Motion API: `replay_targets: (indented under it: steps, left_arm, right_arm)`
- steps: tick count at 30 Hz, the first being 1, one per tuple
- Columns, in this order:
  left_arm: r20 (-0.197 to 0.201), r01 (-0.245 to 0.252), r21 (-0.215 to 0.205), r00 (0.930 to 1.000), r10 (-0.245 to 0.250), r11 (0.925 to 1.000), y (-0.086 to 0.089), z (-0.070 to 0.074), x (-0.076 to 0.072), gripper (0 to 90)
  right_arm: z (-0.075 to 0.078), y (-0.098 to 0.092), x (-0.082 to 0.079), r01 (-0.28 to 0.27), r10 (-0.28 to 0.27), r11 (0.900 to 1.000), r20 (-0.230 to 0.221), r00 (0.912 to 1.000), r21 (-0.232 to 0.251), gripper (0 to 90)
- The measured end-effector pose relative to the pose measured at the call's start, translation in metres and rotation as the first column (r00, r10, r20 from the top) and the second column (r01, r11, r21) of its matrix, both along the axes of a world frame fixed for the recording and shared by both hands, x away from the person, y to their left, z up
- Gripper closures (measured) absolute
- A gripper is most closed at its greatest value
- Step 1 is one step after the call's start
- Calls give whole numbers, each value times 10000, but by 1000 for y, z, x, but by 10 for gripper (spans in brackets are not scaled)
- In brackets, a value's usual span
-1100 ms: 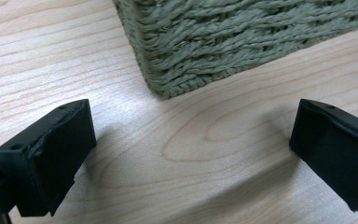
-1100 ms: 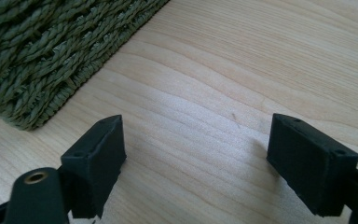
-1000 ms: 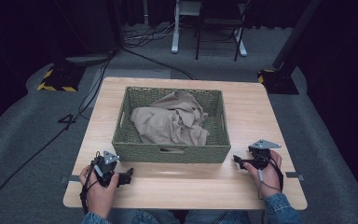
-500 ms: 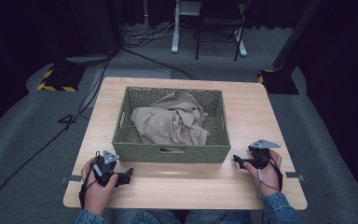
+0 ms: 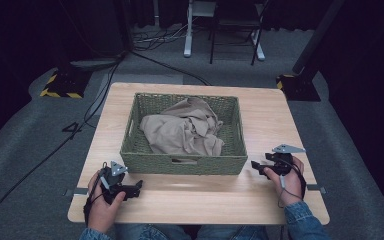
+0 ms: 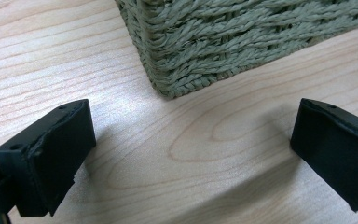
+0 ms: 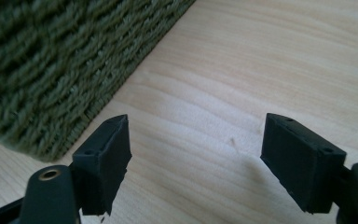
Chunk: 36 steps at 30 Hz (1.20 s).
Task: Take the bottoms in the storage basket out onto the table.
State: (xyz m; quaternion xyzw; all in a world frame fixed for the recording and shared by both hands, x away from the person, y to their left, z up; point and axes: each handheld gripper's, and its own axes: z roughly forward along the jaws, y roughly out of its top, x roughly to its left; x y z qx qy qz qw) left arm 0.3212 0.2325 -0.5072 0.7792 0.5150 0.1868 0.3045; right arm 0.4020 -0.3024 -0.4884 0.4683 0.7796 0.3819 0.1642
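A green woven basket [image 5: 182, 162] sits on the middle of the light wooden tabletop [image 5: 200, 200], its long side facing the person. Inside it lies a crumpled beige cloth [image 5: 182, 131], bunched loosely and reaching from the left wall towards the right one, with a fold rising against the far wall.

The left gripper [image 5: 130, 189] rests low over the tabletop just in front of the basket's near left corner, held in the person's left hand [image 5: 102, 207]. In the left gripper view its jaws stand wide apart with only bare wood between them, and the basket's corner [image 6: 191, 60] lies just ahead, clear of both jaws.

The right gripper [image 5: 257, 166] is held in the right hand [image 5: 290, 180] just beside the basket's near right corner, pointing towards it. In the right gripper view its jaws are apart with nothing but tabletop between them; they have just been closing a little, yet remain released. The basket's woven side [image 7: 51, 70] fills the upper left there, near the left jaw but not touching it.

Beyond the tabletop, cables [image 5: 145, 55] trail across the grey floor.
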Motion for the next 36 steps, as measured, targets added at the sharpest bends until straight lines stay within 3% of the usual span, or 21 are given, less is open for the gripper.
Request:
replay_targets:
  steps: [6, 7, 15, 22, 29, 32, 36]
  left_arm:
    - [-16, 186, -4, 9998, -186, 9998, 2, 0, -1, 3]
    - [-23, 181, -16, 9998, -181, 9998, 2, 0, -1, 3]
    - [-25, 181, -8, 9998, -181, 9998, 2, 0, -1, 3]
    - [-25, 180, -11, 9998, -180, 9998, 2, 0, -1, 2]
    - [-26, 184, -16, 9998, -184, 9998, 2, 0, -1, 2]
    - [-27, 185, -15, 9998, -185, 9998, 2, 0, -1, 2]
    - [-29, 185, -18, 9998, -185, 9998, 2, 0, -1, 2]
  right_arm:
    - [16, -5, 1, -46, 40, 9989, 135, 9999, 468, 231]
    - [26, -9, 0, -60, 43, 9973, 230, 9997, 735, 219]
    - [55, -11, 0, -226, 166, 9957, 676, 9976, 902, 204]
    - [75, -8, 3, -456, 410, 9974, 808, 9959, 560, 211]
    - [98, -2, 6, -571, 475, 9953, 1204, 9916, 779, 208]
    - [114, 11, 13, -875, 778, 9934, 1265, 9889, 737, 202]
    - [122, 26, 21, -1179, 1093, 9910, 1260, 9860, 630, 187]
